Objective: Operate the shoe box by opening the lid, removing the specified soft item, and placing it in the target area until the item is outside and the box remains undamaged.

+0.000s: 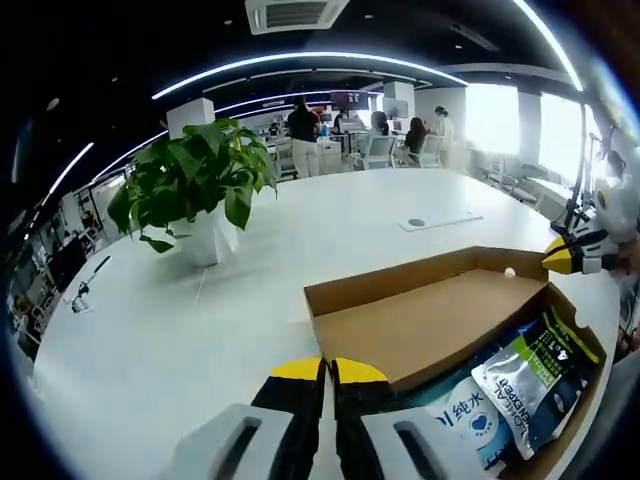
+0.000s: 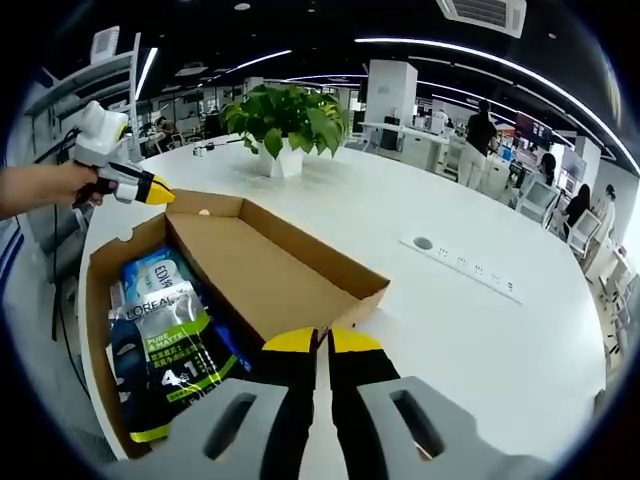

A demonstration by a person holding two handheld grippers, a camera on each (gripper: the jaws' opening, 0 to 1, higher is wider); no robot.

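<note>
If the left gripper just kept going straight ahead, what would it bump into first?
Most likely the open lid of the shoe box, lying just beyond the left gripper; depth is hard to judge.

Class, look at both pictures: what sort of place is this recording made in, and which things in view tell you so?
Most likely an open-plan office. A large white table carries a built-in power strip and a potted plant; people sit and stand at desks behind, under strip lights and a ceiling air vent.
</note>
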